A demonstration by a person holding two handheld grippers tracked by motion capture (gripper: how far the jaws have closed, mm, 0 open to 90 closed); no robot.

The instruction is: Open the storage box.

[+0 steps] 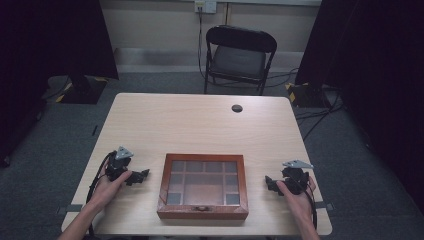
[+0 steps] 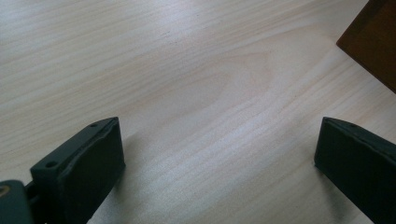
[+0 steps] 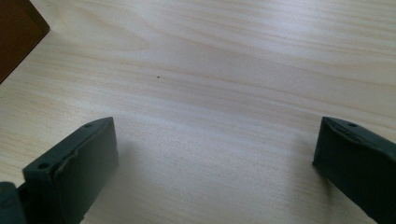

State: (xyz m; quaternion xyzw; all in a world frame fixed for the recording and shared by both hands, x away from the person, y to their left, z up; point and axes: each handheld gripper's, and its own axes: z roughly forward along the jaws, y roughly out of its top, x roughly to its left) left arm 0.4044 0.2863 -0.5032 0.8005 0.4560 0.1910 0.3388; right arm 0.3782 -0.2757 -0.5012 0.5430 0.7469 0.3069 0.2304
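A brown wooden box (image 1: 203, 186) with a glass lid over several compartments sits closed at the table's front middle, its clasp toward the person. My left gripper (image 1: 141, 176) rests on the table just left of the box, open and empty, held by a hand. My right gripper (image 1: 270, 184) rests right of the box, open too, with nothing in it. In the left gripper view the left gripper (image 2: 219, 154) stands wide over bare wood, a box corner (image 2: 373, 42) at upper right. In the right gripper view the right gripper (image 3: 215, 154) spans bare wood, a box corner (image 3: 16, 35) at upper left.
The light wooden table (image 1: 200, 125) has a round cable hole (image 1: 237, 108) near its far edge. A black folding chair (image 1: 239, 56) stands behind the table. Dark curtains hang at both sides, and cables lie on the grey carpet at right.
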